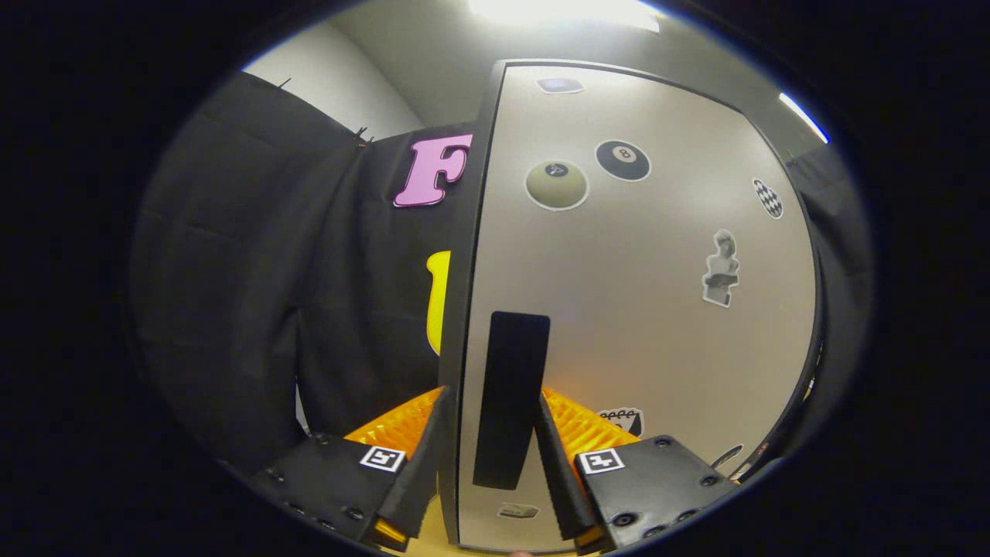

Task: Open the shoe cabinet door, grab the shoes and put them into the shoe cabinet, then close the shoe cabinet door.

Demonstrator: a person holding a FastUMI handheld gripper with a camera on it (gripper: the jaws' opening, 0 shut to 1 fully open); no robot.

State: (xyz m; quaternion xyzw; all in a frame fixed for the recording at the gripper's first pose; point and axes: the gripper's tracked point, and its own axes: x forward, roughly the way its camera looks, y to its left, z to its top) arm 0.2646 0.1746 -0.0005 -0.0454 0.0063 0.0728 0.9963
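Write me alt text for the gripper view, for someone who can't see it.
The gripper straddles the edge of a pale cabinet door, one finger on each side, around its dark vertical handle. Stickers, including two billiard balls, dot the door; black cloth hangs behind.

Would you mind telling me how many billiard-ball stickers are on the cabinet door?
2, both high on the door: a pale one and a black one beside it. The gripper straddles the door's edge and handle.

The shoe cabinet door is smooth with a soft satin sheen, its stickers flat and glossy. Its handle looks matt. The booth wall is creased matt cloth.
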